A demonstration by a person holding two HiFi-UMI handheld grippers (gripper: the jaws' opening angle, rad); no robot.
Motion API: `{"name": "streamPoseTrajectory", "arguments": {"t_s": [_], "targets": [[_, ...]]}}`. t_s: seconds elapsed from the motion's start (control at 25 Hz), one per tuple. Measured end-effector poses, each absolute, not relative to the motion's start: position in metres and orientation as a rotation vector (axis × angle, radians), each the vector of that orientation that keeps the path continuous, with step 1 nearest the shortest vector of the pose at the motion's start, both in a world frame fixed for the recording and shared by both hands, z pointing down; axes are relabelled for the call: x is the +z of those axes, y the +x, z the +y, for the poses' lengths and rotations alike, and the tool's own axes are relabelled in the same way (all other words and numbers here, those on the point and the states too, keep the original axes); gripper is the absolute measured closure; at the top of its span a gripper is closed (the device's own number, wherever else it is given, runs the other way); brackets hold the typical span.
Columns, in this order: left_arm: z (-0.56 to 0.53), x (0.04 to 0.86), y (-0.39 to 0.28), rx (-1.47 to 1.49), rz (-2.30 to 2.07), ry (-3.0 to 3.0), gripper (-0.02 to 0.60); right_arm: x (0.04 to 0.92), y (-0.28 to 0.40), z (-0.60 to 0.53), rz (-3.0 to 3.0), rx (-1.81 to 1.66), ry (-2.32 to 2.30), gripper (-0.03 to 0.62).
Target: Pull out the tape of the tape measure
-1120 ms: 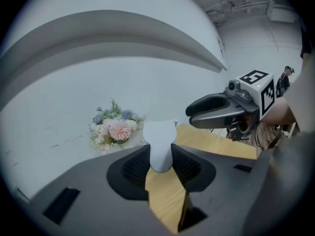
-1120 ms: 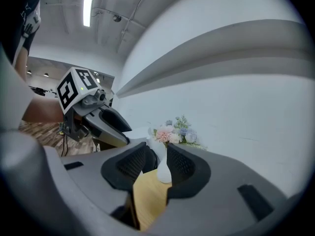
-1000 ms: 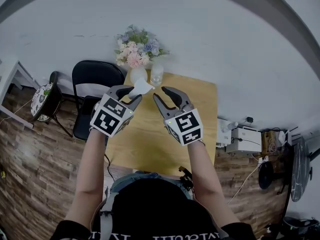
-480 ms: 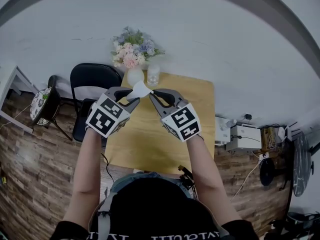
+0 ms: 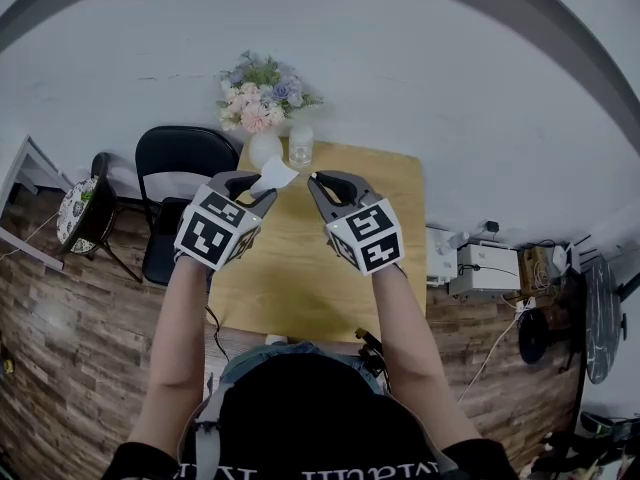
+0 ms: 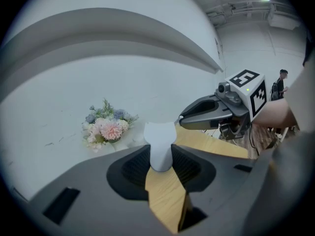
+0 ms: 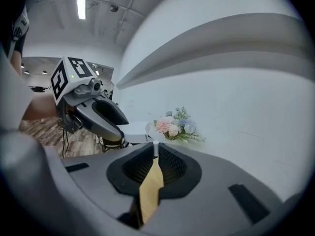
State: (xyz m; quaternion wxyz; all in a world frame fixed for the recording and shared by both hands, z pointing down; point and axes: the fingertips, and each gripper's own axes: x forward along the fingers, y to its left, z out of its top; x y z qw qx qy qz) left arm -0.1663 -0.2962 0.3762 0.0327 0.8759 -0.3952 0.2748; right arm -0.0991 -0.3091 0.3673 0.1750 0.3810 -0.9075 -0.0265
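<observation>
A small white tape measure (image 5: 275, 175) is held above the table, clamped by its lower part in my left gripper (image 5: 266, 188). In the left gripper view its white body (image 6: 160, 140) sticks up from between the pads of my left gripper (image 6: 160, 157). My right gripper (image 5: 315, 179) sits just right of it, and its jaws have just been closing. In the right gripper view a thin white tab (image 7: 155, 146) is pinched at the tips of my right gripper (image 7: 155, 154). The strip between tab and case is too thin to make out.
Below lies a wooden table (image 5: 330, 268) with a vase of flowers (image 5: 262, 108) and a glass (image 5: 300, 146) at its far edge. A black chair (image 5: 180, 168) and a stool (image 5: 85, 213) stand at the left, white boxes (image 5: 480, 268) on the floor at the right.
My right gripper went from open beside the tape measure to shut at its edge, then drew a little to the right. The left gripper kept its hold and barely moved.
</observation>
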Motion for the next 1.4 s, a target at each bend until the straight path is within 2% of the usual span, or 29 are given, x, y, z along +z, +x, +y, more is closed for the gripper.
{"name": "streamPoseTrajectory", "arguments": {"t_s": [0.2,0.6,0.8,1.12,1.4], "targets": [[-0.301,0.378,-0.171,0.804,-1.286,2.637,0.439,0.366,-0.082,-0.315,-2.503,-0.068,1.205,0.551],[-0.313,0.371,-0.257,0.647,-1.584,2.379,0.439,0.351,0.039,-0.329,-2.371,0.121,1.627,0.553],[-0.316,0.37,-0.271,0.609,-1.618,2.342,0.439,0.344,0.075,-0.329,-2.328,0.14,1.734,0.553],[-0.324,0.375,-0.266,0.616,-1.603,2.336,0.439,0.35,0.083,-0.331,-2.321,0.171,1.748,0.553],[-0.332,0.388,-0.258,0.651,-1.582,2.319,0.439,0.362,0.057,-0.335,-2.349,0.162,1.647,0.553]]}}
